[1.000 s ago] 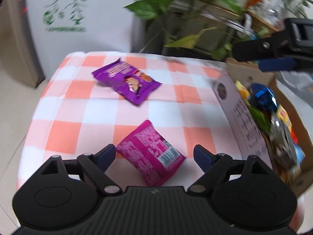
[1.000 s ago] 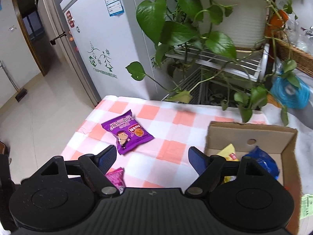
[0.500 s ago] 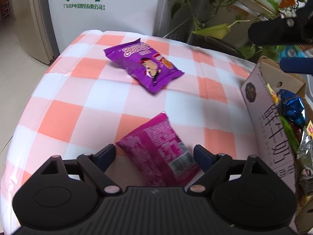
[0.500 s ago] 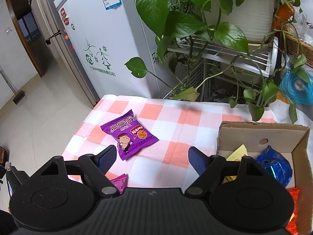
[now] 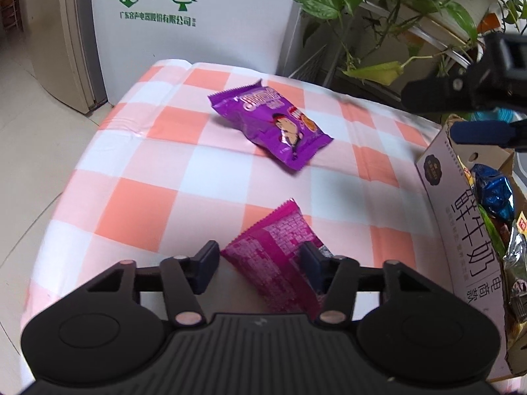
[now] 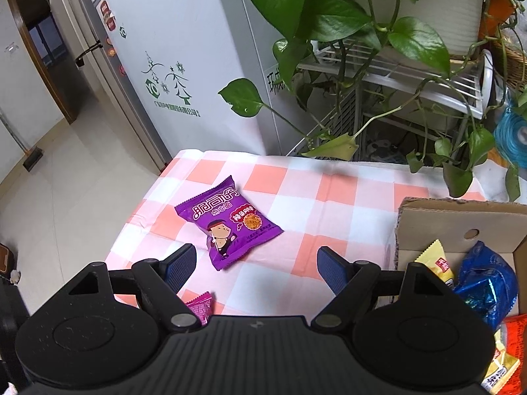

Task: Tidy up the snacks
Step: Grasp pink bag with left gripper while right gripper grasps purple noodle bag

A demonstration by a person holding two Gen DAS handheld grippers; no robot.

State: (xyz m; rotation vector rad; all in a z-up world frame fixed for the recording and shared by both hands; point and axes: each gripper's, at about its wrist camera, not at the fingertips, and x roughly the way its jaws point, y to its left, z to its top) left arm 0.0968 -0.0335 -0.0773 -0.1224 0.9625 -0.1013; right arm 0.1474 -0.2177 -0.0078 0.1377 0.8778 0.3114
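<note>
Likely light, soft and crinkly, the magenta snack pack (image 5: 280, 263) lies on the bench (image 5: 164, 164) between the left gripper's (image 5: 260, 268) narrowing, not-yet-closed jaws (best pinched across its puffy middle, not the slippery seam).

Fridge (image 6: 171, 75), plant (image 6: 329, 23) (trailing leaves)

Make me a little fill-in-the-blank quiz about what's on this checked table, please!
1. The left gripper has its fingers on either side of the ____ snack packet.
2. The purple snack packet shows a cartoon ____ on its front.
3. The blue foil packet lies inside the cardboard ____.
4. The right gripper holds ____.

Missing words: pink; boy; box; nothing
</note>
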